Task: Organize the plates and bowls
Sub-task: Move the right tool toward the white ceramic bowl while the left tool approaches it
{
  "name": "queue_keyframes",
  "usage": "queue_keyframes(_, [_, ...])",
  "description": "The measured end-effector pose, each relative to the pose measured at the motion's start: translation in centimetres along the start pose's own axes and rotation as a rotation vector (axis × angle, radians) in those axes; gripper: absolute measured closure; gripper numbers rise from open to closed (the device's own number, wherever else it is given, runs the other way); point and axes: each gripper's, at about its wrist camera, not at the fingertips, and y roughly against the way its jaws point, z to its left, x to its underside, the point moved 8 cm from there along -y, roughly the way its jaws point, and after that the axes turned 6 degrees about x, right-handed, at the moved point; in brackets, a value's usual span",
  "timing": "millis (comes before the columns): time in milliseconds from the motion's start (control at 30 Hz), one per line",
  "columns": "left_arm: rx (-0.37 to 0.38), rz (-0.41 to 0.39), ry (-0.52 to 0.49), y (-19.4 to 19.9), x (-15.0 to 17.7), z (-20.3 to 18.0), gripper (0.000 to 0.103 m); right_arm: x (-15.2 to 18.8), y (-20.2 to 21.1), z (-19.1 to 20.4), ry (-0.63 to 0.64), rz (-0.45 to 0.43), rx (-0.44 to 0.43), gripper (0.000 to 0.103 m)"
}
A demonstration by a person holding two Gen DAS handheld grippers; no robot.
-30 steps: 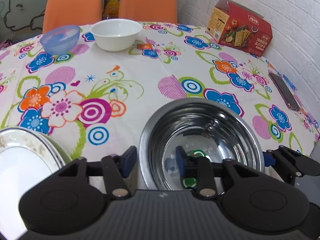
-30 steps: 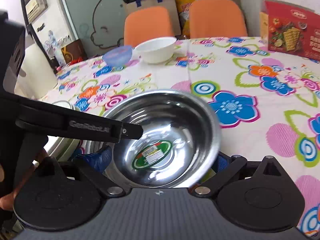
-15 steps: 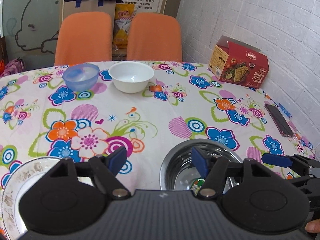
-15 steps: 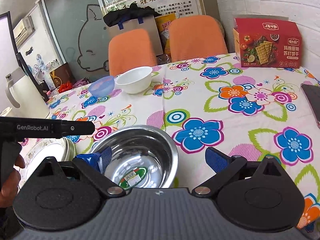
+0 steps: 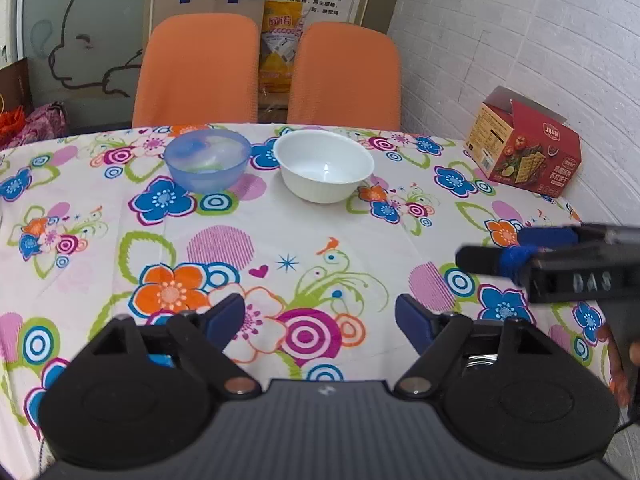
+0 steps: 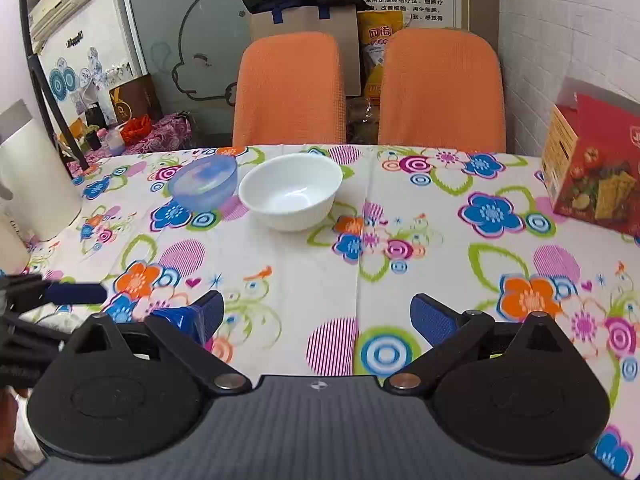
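White and blue, two bowls sit side by side on the flowered surface [image 5: 304, 232], well ahead of both grippers. The white bowl [image 5: 324, 165] stands upright just right of the blue bowl [image 5: 207, 163]; in the right wrist view the two look almost touching, and whether their rims meet I cannot tell. Both appear empty.

The left gripper [image 5: 320, 318] hangs above the cloth with its jaws spread wide and nothing between them. The right gripper [image 6: 318, 316] is likewise spread wide and holds nothing. In the left wrist view the right gripper's fingers reach in from the right edge; in the right wrist view the left gripper's fingers reach in from the left edge.

A red box [image 5: 526, 148] stands far right of the grippers, near the brick wall. Beyond the bowls, two orange chairs [image 6: 290, 92] are pushed up to the far edge. A white jug [image 6: 34, 184] stands far left of the right gripper.
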Motion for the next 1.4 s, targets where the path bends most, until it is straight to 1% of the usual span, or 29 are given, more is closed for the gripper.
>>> queue_keyframes(67, [0.001,0.003,0.02,-0.1,-0.1,1.0,0.024,-2.7,-2.9,0.3,0.016,0.035,0.017,0.015])
queue_keyframes(133, [0.007,0.003,0.043,0.0,-0.2,2.0,0.024,-4.7,-5.9,0.4,0.031,0.074,0.045,0.015])
queue_keyframes(233, [0.008,0.0,0.07,0.4,-0.1,3.4,0.024,-6.4,-10.4,0.7,0.064,0.133,0.097,0.015])
queue_keyframes(333, [-0.012,-0.006,0.08,0.9,0.0,4.8,0.024,-7.3,-13.7,0.6,0.041,0.157,0.127,0.015])
queue_keyframes(433, [-0.03,-0.01,0.092,1.3,0.1,6.1,0.023,-7.1,-16.8,0.2,0.038,0.227,0.164,0.016])
queue_keyframes(500, [-0.041,-0.015,0.106,1.6,0.0,6.9,0.023,-6.7,-18.1,0.0,0.059,0.264,0.187,0.016])
queue_keyframes(567, [-0.045,-0.019,0.113,1.9,0.0,7.3,0.023,-6.7,-18.4,-0.4,0.062,0.267,0.198,0.016])
queue_keyframes(667, [-0.048,-0.023,0.121,2.1,0.0,7.6,0.023,-6.5,-17.8,-1.3,0.088,0.282,0.233,0.016])
queue_keyframes(767, [-0.03,-0.027,0.134,2.1,-0.1,7.2,0.023,-5.7,-16.6,-2.4,0.113,0.302,0.245,0.015])
queue_keyframes(933, [-0.002,-0.025,0.1,2.2,0.3,4.9,0.023,-3.7,-14.0,-3.6,0.189,0.34,0.264,0.015])
queue_keyframes(1000, [0.004,-0.026,0.082,2.4,0.4,4.0,0.023,-2.7,-12.8,-3.8,0.223,0.346,0.266,0.015])
queue_keyframes(1067, [0.008,-0.024,0.07,2.6,0.6,3.2,0.023,-2.1,-11.4,-4.0,0.224,0.334,0.26,0.016])
queue_keyframes(1100, [0.01,-0.023,0.063,2.6,0.6,2.7,0.023,-2.1,-10.6,-4.2,0.207,0.308,0.264,0.016])
queue_keyframes(1133, [0.012,-0.022,0.056,2.7,0.7,2.2,0.023,-2.5,-9.6,-4.3,0.179,0.257,0.256,0.016])
queue_keyframes(1167, [0.013,-0.022,0.048,2.9,0.7,1.8,0.023,-3.1,-8.2,-4.4,0.139,0.198,0.232,0.016])
queue_keyframes(1267, [0.003,-0.026,0.021,3.2,0.8,0.6,0.023,-4.2,-4.3,-4.9,0.01,0.07,0.155,0.015])
queue_keyframes(1333, [-0.003,-0.025,0.012,3.3,0.8,-0.1,0.021,-4.1,-2.1,-4.9,-0.041,0.021,0.107,0.015])
queue_keyframes(1400, [-0.002,-0.025,0.005,3.4,0.9,-0.8,0.021,-3.6,-0.5,-5.0,-0.064,-0.012,0.087,0.015])
